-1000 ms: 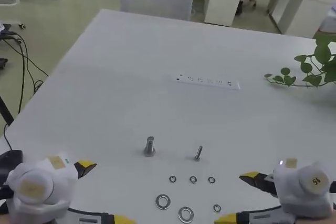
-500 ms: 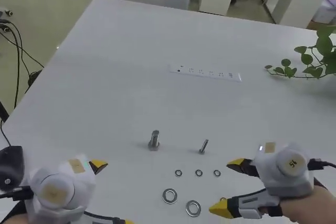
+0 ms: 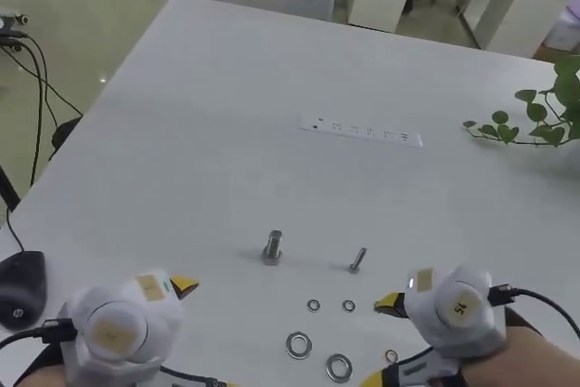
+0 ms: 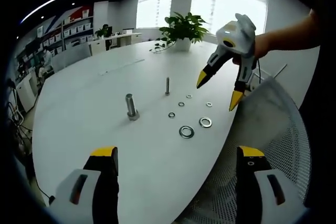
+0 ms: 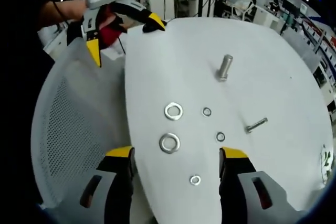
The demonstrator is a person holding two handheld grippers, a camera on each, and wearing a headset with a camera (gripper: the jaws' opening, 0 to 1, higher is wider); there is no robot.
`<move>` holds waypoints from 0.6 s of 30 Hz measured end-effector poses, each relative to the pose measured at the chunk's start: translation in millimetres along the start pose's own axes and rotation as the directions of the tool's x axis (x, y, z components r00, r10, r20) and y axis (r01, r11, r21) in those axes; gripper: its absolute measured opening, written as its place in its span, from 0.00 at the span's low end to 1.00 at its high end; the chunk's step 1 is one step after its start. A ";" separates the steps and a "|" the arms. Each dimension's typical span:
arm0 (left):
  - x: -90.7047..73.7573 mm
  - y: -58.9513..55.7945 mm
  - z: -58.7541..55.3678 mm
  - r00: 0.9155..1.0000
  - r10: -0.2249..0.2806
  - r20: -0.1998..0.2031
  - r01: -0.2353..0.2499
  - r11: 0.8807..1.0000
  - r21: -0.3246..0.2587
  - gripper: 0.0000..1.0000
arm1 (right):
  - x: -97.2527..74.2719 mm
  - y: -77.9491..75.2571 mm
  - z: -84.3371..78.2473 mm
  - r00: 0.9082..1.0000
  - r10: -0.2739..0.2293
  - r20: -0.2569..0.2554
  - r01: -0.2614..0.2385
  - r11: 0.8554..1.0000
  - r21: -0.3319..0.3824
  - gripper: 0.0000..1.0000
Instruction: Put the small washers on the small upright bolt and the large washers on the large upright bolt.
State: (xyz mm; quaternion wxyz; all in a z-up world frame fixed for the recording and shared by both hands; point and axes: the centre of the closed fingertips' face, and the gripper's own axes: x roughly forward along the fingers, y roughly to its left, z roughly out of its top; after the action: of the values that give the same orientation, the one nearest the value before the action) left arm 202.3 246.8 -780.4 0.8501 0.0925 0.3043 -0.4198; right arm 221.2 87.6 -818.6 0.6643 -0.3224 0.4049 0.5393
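**Head view.** The large bolt (image 3: pixel 273 247) and the small bolt (image 3: pixel 358 260) stand head-down on the white surface (image 3: pixel 227 115), shanks up so that rings can drop over them. The small bolt is at 3 o'clock of the large one. The small washers (image 3: pixel 314 304) lie loose at 6 o'clock of the bolts. The two large washers (image 3: pixel 298 345) lie nearer the person. The right tongs (image 3: pixel 381 342) hang wide at 3 o'clock of the washers, with one small washer showing between the jaws. This is judged an approach for a first pick. The left tongs (image 3: pixel 195 337) are wide and empty at 9 o'clock, well apart from the parts, probably kept clear of the working side. A power strip (image 3: pixel 362 131) and a plant (image 3: pixel 535 115) lie at 12 and 2 o'clock, far from the work.

**Left gripper view.** The left tongs (image 4: pixel 177 153) are spread wide, with nothing between the jaws. Both bolts are bare, and four small washers (image 4: pixel 181 104) and both large washers (image 4: pixel 186 131) lie flat on the surface. The right tongs (image 4: pixel 218 93) point down at 1 o'clock.

**Right gripper view.** The right tongs (image 5: pixel 177 153) are wide open and straddle one small washer (image 5: pixel 195 180), placed to close on its rim. The large washers (image 5: pixel 169 143) lie at 11 o'clock of it and the large bolt (image 5: pixel 224 67) at 1 o'clock.
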 end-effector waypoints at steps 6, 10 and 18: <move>-1.0 1.8 -0.9 1.000 -0.003 0.002 0.003 0.999 0.035 0.94 | 10.9 -0.5 2.1 1.000 0.016 -0.015 -0.017 1.000 -0.015 0.64; -3.6 4.8 -4.5 1.000 0.004 -0.001 -0.004 1.000 0.029 0.93 | 18.7 2.5 3.7 0.999 0.032 -0.023 -0.033 0.999 -0.025 0.61; -3.7 0.6 -10.5 1.000 -0.006 -0.019 0.006 0.999 0.043 0.91 | 39.2 7.9 -5.1 0.997 0.053 -0.063 -0.057 0.997 -0.053 0.52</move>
State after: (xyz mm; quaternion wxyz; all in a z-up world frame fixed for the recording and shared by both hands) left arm 196.5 254.0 -786.6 0.8438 0.1138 0.3033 -0.4279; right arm 216.1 102.7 -855.6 0.6274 -0.3457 0.4187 0.5582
